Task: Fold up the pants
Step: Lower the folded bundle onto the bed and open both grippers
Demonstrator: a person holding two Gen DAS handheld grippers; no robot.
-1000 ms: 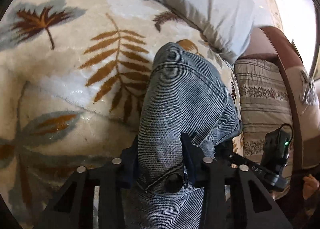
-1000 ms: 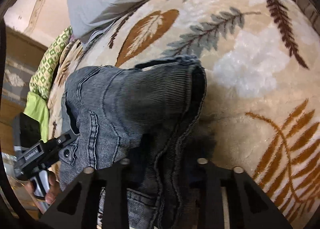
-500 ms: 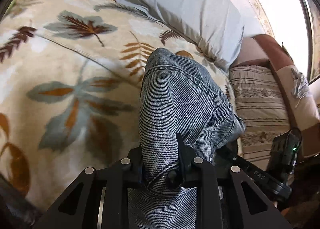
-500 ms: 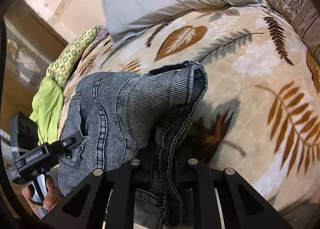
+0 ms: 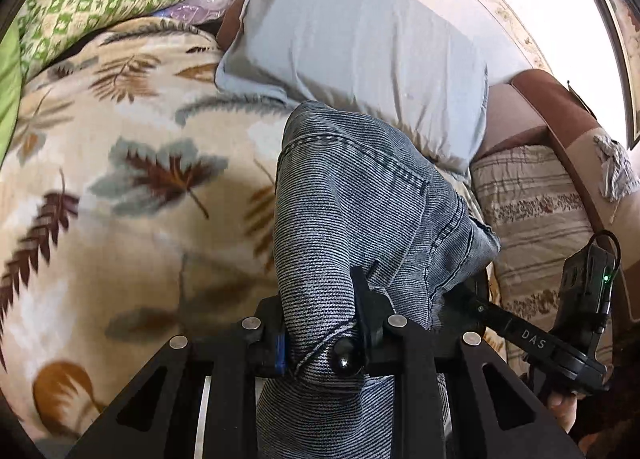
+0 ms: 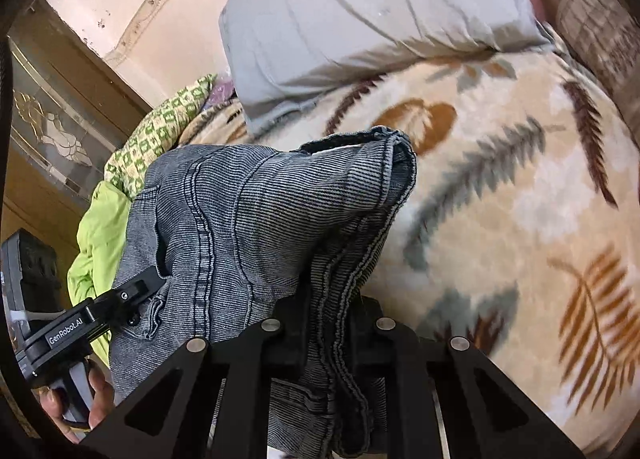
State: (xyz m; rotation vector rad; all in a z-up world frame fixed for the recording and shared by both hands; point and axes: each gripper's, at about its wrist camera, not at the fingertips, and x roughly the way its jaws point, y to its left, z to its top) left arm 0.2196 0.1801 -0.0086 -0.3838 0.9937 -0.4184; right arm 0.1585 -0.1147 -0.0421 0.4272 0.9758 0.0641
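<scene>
A bed carries everything here, spread with a cream fleece blanket (image 5: 132,219) printed with brown, rust and grey leaves. A pale grey pillow (image 5: 360,47) lies at its head end against a pinkish wall with a faded border strip. A green-and-cream patterned cloth (image 5: 92,7) and a lime-green one (image 6: 100,235) are bunched at one side of the bed. On the other side are a striped beige cushion (image 5: 536,219) and a brown padded frame. A wooden door with etched glass (image 6: 52,131) stands beyond the green cloths.

The pants (image 5: 360,203), grey-blue denim, are lifted off the blanket near the middle of the bed, hanging between the two tools. Their long axis runs from the tools toward the pillow, with the far folded end drooping to the blanket.

The left gripper (image 5: 320,323) has its jaws pinching the waistband beside the metal button. The right gripper (image 6: 326,329) has its jaws clamped on a bunched side seam.
</scene>
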